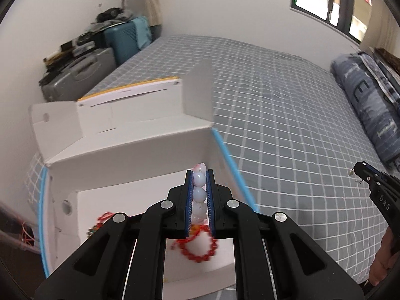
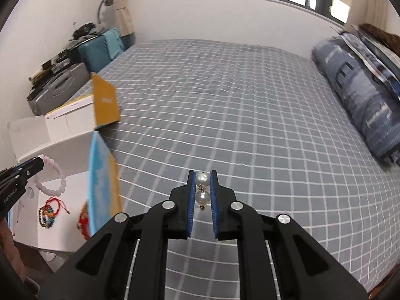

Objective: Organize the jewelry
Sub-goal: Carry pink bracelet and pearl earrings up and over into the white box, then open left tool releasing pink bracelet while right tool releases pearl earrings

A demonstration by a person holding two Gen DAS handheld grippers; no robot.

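Between the left gripper's (image 1: pixel 200 175) pads we clamp a light, floppy pale bead bracelet (image 1: pixel 200 195); the right gripper (image 2: pixel 202 177) pinches slippery pearl earrings (image 2: pixel 202 188) by their beads.

Your right claw (image 2: pixel 202 178) pinches a pearl earring (image 2: pixel 202 187) between its blue pads, above the checked bed (image 2: pixel 250 125). At far left, your left claw (image 2: pixel 37 163) holds a pink bead bracelet (image 2: pixel 58 182) over the open white box (image 2: pixel 62 150), where a coloured bracelet (image 2: pixel 48 212) lies.
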